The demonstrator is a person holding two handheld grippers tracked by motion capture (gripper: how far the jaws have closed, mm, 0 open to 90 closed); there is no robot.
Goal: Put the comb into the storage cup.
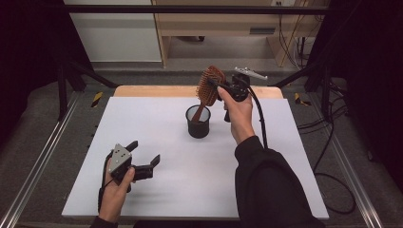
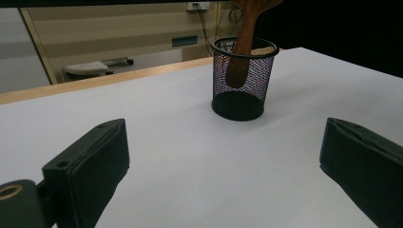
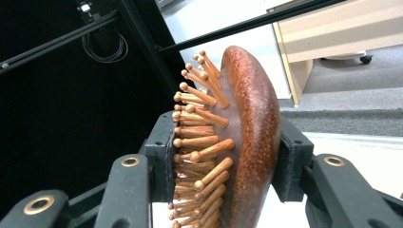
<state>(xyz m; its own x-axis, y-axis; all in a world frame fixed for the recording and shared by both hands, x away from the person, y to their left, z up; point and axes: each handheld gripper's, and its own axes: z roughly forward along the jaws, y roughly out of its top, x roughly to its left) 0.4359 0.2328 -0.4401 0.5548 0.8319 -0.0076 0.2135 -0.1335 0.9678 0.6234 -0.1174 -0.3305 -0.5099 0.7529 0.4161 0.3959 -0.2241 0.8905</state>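
A: status on the R gripper [image 1: 219, 87]?

B: clamped on the head of the wooden hairbrush [image 1: 210, 85], one pad on the bristle side, other on the back. Right gripper view shows it tight, bristles squashed against the pad

A: where's the brush rel. to the cup?

B: handle end is inside the black mesh cup [image 1: 198, 122], head sticks out above the rim, tilted toward the far right. Left gripper view shows the handle [image 2: 240, 52] through the mesh, leaning on the rim, tip partway down. Can't tell if it touches the bottom

A: cup pos?

B: upright, around mid white table [image 1: 157, 190], slightly toward the far edge

A: L gripper [image 1: 145, 159]?

B: jaws wide apart, nothing between them. Held low over the near-left part of the table, well apart from the cup, pointing roughly at it. Hand [image 1: 114, 192] wrapped round the grip, grey plate [image 1: 119, 157] on top

A: cable?

B: R cable [image 1: 259, 118] runs down along the sleeve [image 1: 273, 185], clear of the cup
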